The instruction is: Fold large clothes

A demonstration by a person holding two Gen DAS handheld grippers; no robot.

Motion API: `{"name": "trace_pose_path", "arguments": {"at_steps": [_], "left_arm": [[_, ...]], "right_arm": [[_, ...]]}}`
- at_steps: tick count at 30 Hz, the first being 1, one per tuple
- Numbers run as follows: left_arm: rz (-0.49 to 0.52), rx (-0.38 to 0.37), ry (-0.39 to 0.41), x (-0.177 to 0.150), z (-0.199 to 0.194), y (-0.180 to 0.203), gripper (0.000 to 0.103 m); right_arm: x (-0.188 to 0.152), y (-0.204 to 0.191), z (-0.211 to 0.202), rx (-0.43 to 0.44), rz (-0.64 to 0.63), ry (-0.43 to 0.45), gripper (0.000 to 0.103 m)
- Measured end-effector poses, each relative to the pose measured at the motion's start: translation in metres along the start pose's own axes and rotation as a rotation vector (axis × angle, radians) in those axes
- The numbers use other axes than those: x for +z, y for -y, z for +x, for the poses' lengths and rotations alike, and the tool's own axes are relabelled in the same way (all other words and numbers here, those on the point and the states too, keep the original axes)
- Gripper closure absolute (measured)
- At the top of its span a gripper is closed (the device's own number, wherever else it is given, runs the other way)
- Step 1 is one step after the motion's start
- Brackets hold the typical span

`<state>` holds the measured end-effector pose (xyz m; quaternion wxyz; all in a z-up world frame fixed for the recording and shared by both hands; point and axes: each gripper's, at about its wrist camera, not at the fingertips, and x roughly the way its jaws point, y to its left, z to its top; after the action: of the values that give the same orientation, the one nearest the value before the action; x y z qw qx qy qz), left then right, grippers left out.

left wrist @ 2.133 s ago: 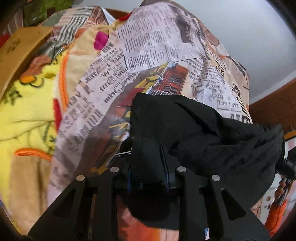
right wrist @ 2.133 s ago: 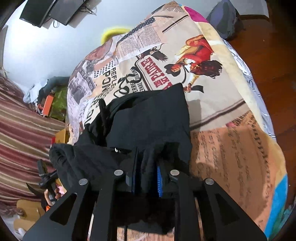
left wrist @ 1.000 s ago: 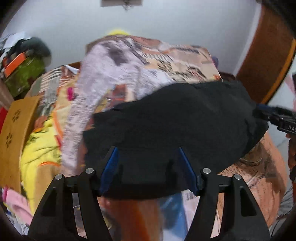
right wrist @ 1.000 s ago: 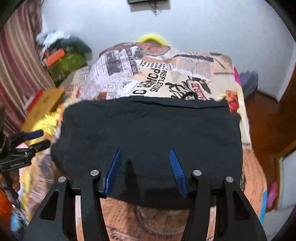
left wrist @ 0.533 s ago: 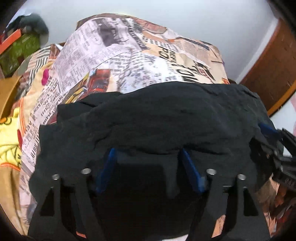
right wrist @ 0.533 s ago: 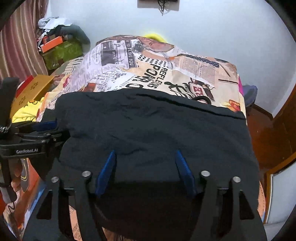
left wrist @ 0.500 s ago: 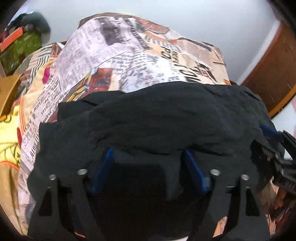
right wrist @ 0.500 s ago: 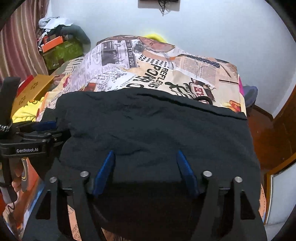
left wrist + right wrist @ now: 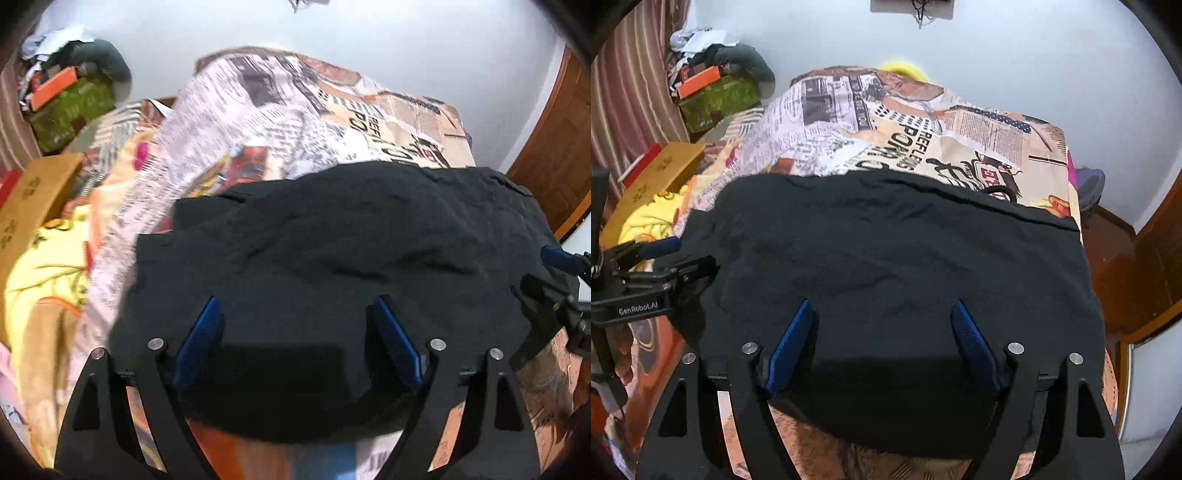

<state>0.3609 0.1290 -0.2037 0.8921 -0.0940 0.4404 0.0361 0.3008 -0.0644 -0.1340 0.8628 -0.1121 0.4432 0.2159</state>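
A black garment (image 9: 332, 251) lies spread in a wide folded rectangle on the bed; it also fills the right wrist view (image 9: 894, 266). My left gripper (image 9: 295, 325) is open just above its near edge, blue pads apart, holding nothing. My right gripper (image 9: 882, 325) is open over the near edge too, empty. The left gripper shows at the left in the right wrist view (image 9: 661, 258), and the right gripper shows at the right edge in the left wrist view (image 9: 554, 284).
The bed has a newspaper-print cover (image 9: 908, 136). A yellow blanket (image 9: 40, 273) and a cardboard box (image 9: 33, 199) lie left of it. Green boxes and clutter (image 9: 716, 96) stand at the back left. A wooden door (image 9: 554, 155) and floor are to the right.
Both grippers held bunched black cloth two seconds ago, then opened and let it go spread on the bed. Since half a second ago they have drawn back slightly.
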Motion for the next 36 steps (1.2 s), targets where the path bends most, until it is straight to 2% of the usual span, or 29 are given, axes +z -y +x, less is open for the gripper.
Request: {"name": "trace_pose_path", "arguments": {"at_steps": [6,9,12,14,17,19,21,25,27,30,34,36], "left_arm": [[-0.095,0.052,0.056,-0.017,-0.03,-0.036,0.018],[-0.19,0.017,0.025,-0.029,-0.03,-0.059,0.018],[-0.34,-0.017,-0.01,-0.049,-0.022,-0.085,0.018],[-0.407,-0.052,-0.061,-0.058,-0.009,-0.095,0.018],[-0.519,-0.144,-0.103,-0.07,0.009,-0.107,0.018],[-0.598,-0.236,-0.125,-0.074,0.02,-0.114,0.018],[-0.652,-0.297,-0.14,-0.077,0.027,-0.115,0.018],[-0.761,-0.402,-0.156,-0.082,0.046,-0.115,0.016],[-0.818,-0.498,-0.168,-0.083,0.059,-0.114,0.016],[-0.888,-0.579,-0.149,-0.081,0.071,-0.116,0.016],[-0.918,-0.574,-0.125,-0.071,0.08,-0.115,0.018],[-0.897,-0.508,-0.115,-0.068,0.077,-0.112,0.032]], "right_arm": [[0.002,-0.006,-0.014,-0.022,0.007,0.053,0.027],[0.002,-0.008,-0.012,-0.035,0.014,0.053,0.027],[0.0,-0.008,-0.007,-0.038,0.018,0.038,0.027],[-0.002,-0.008,0.0,-0.055,0.009,0.014,0.027],[-0.007,-0.007,0.009,-0.076,0.003,-0.01,0.027],[-0.01,-0.005,0.01,-0.079,0.003,-0.007,0.027],[-0.011,-0.004,0.009,-0.077,0.002,0.0,0.027],[-0.012,-0.004,0.008,-0.073,0.001,-0.001,0.027],[-0.013,-0.003,0.008,-0.069,0.002,0.001,0.027],[-0.014,-0.002,0.008,-0.063,0.006,0.003,0.027],[-0.014,-0.003,0.007,-0.059,0.009,-0.005,0.027],[-0.014,-0.003,0.005,-0.054,0.013,-0.012,0.027]]}}
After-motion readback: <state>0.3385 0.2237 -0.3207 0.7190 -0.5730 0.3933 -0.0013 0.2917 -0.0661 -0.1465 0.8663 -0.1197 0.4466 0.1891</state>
